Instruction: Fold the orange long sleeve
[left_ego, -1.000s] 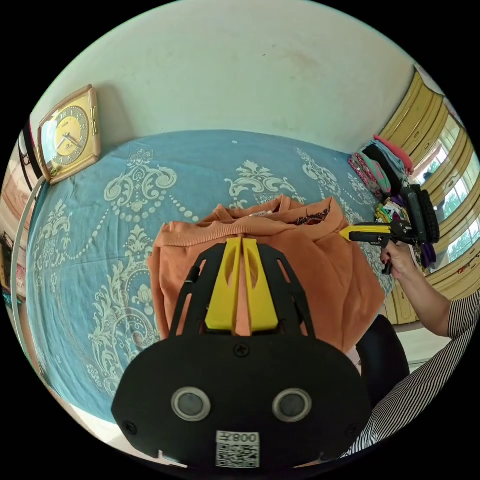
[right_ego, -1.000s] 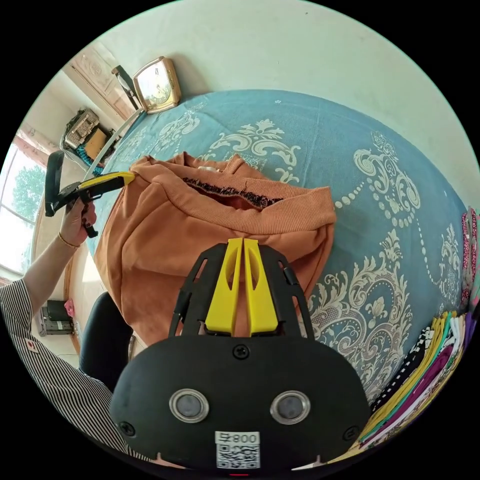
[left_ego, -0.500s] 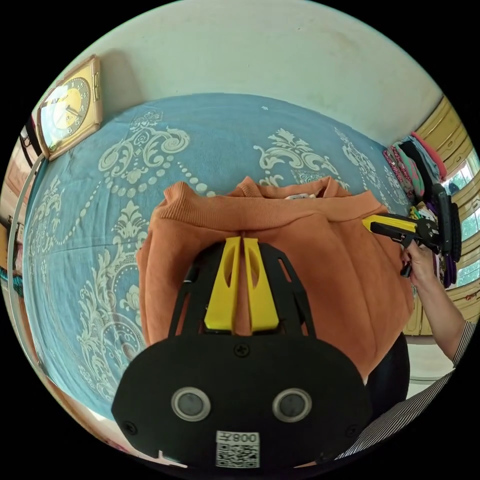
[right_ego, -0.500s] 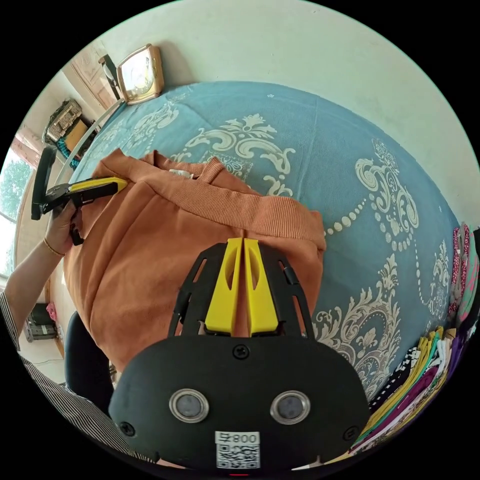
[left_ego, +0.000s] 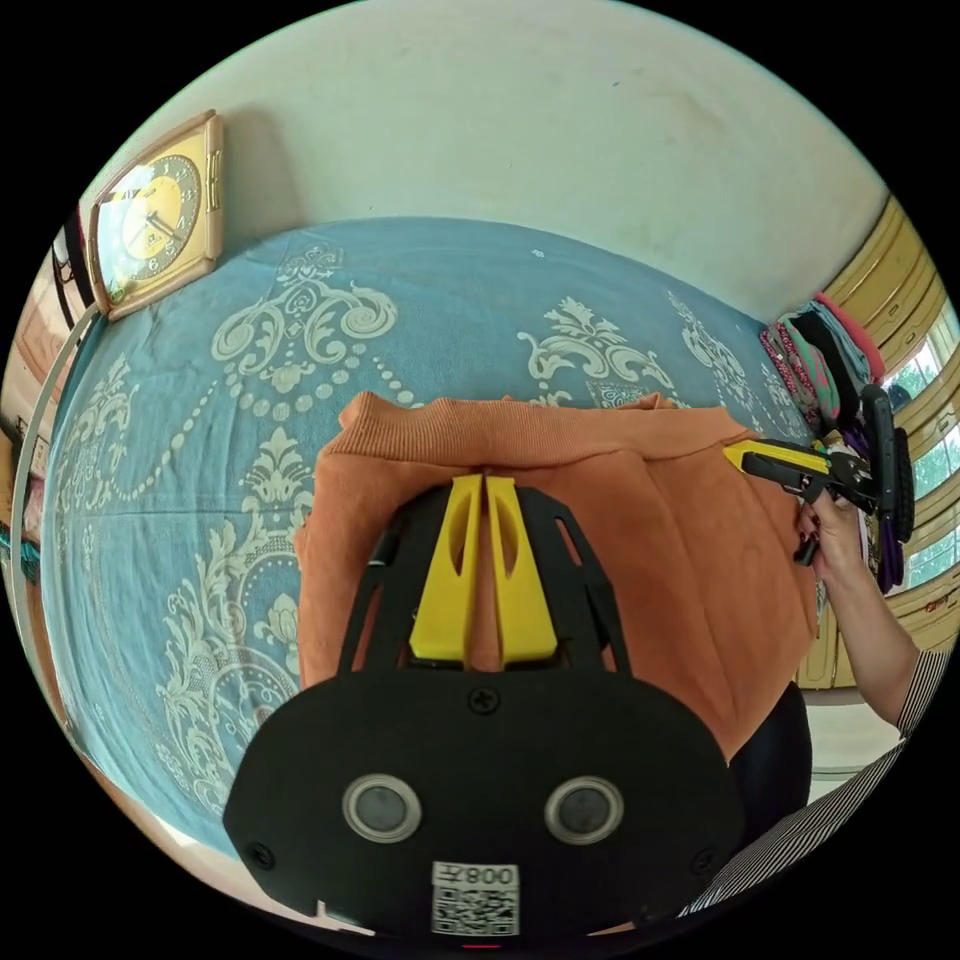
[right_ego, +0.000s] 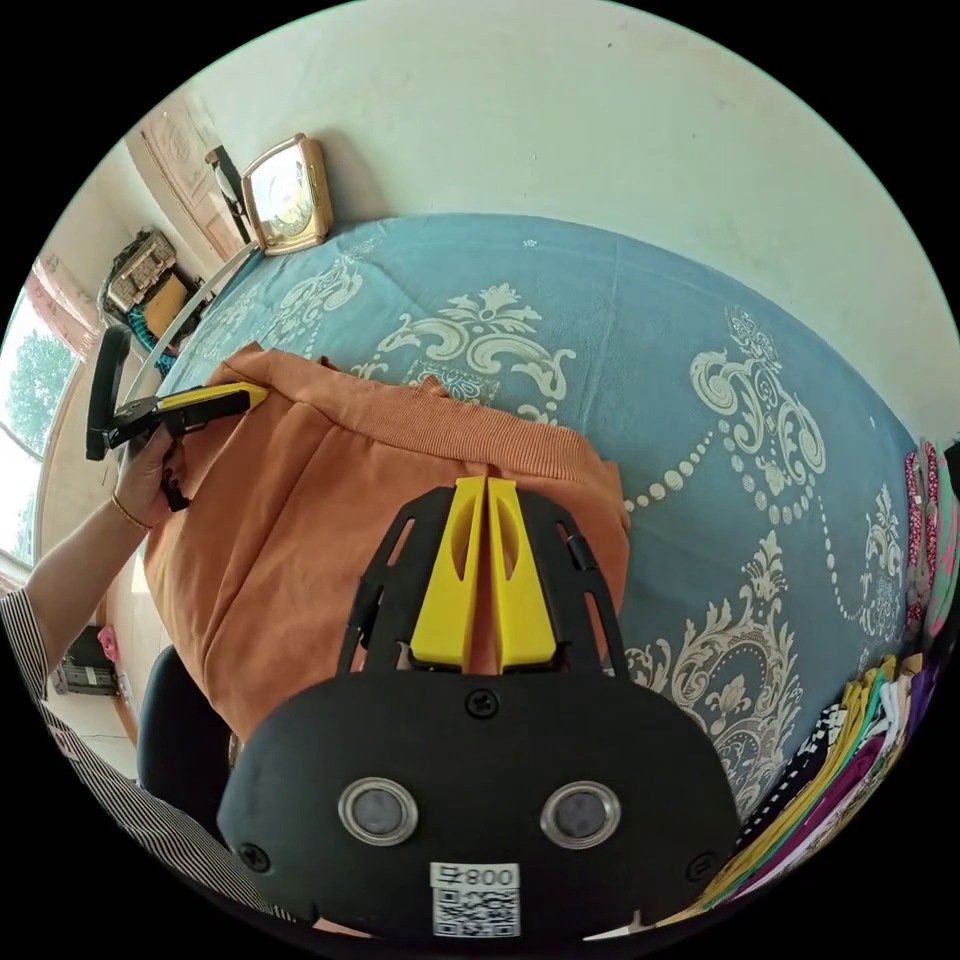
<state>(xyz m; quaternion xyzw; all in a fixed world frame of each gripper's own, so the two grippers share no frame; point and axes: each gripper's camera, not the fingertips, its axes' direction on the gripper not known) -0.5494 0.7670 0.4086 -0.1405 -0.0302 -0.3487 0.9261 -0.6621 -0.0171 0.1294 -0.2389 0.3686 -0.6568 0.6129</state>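
- Orange long sleeve (left_ego: 640, 540): ribbed hem carried toward 12 o'clock over bed (left_ego: 180, 480); fold half done.
- Left gripper (left_ego: 485, 478), right gripper (right_ego: 486, 480): both clenched on hem.
- Left: lay down, release.

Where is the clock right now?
In the left gripper view the clock stands at the upper left, at the far corner of the blue bedspread, by the wall.

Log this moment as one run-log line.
left gripper: shut on orange long sleeve hem | right gripper: shut on hem | garment over blue bedspread
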